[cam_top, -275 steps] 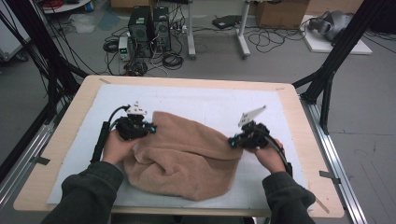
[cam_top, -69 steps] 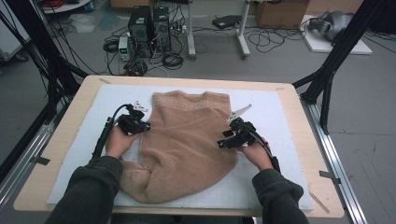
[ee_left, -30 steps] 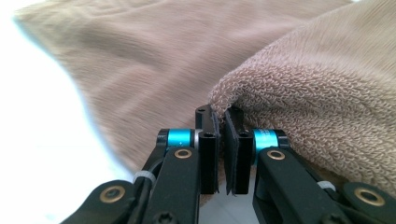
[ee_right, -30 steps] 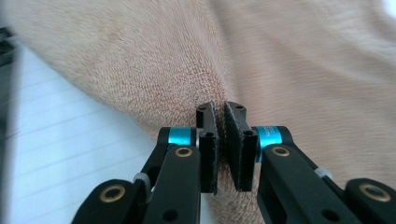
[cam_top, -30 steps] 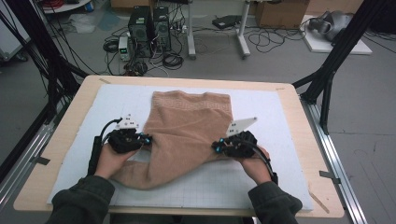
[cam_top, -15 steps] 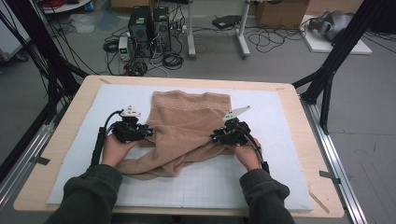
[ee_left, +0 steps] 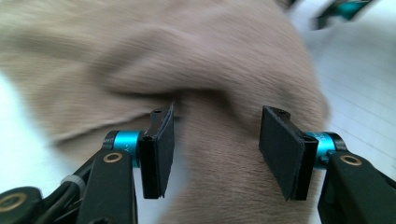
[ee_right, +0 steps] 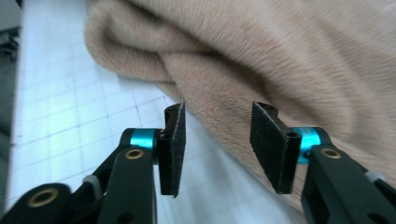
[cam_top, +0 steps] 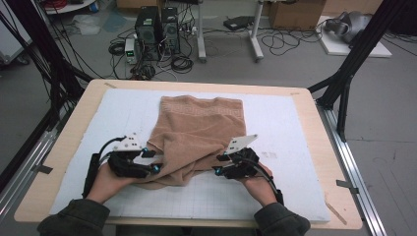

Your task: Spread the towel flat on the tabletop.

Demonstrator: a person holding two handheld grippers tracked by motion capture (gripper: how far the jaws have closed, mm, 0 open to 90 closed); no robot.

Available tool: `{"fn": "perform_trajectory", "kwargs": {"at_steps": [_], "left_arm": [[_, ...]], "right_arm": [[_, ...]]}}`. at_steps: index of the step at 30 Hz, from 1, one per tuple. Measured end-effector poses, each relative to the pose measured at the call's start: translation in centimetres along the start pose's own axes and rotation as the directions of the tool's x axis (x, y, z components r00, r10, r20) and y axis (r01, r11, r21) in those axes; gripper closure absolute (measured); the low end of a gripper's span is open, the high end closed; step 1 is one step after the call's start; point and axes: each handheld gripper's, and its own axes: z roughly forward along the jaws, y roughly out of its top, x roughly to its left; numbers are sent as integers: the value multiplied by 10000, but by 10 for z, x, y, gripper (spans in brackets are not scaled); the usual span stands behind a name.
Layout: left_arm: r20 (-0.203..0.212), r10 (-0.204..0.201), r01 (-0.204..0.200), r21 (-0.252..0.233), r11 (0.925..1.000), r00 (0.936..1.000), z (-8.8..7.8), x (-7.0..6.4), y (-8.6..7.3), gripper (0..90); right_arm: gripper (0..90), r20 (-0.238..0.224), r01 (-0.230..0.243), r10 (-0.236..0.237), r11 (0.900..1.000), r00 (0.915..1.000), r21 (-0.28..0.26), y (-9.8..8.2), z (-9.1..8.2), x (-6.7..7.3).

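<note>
Tan fuzzy knit garment (cam_top: 196,135) lies mid-surface on the white gridded mat (cam_top: 295,132): far half flat, near edge bunched in rolled folds, so flattening or folding looks only partly done. Left gripper (ee_left: 215,154) and right gripper (ee_right: 215,147) both gape wide, cloth between the jaws, unpinched; the near hem remains to be grasped.

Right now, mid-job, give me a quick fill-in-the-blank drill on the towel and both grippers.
1. The towel is ____ in colour.
2. The left gripper has its jaws ____.
3. The right gripper sits at the towel's ____ edge, nearest the person.
4. The towel lies on a white ____.

Missing words: tan; open; near; mat
</note>
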Motion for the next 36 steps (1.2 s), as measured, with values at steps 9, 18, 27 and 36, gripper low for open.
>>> {"fn": "perform_trajectory", "kwargs": {"at_steps": [9,18,27,36], "left_arm": [[34,116,-118,473,9988,9999,26,-1,-4,773],[-296,-1067,1012,-1485,9837,9938,-11,6,15,792],[-1582,-1731,1571,-1083,9816,9721,18,39,25,795],[-2408,-2150,2086,-519,9766,9465,58,68,30,774]], "right_arm": [[763,418,206,-235,9975,9989,680,1,39,-2],[852,179,333,-331,9994,9993,-85,3,-17,-9],[852,1477,-429,405,9990,9882,131,-1,-61,-51],[827,1788,-1484,1252,9813,9759,1227,-11,-8,-92]]}}
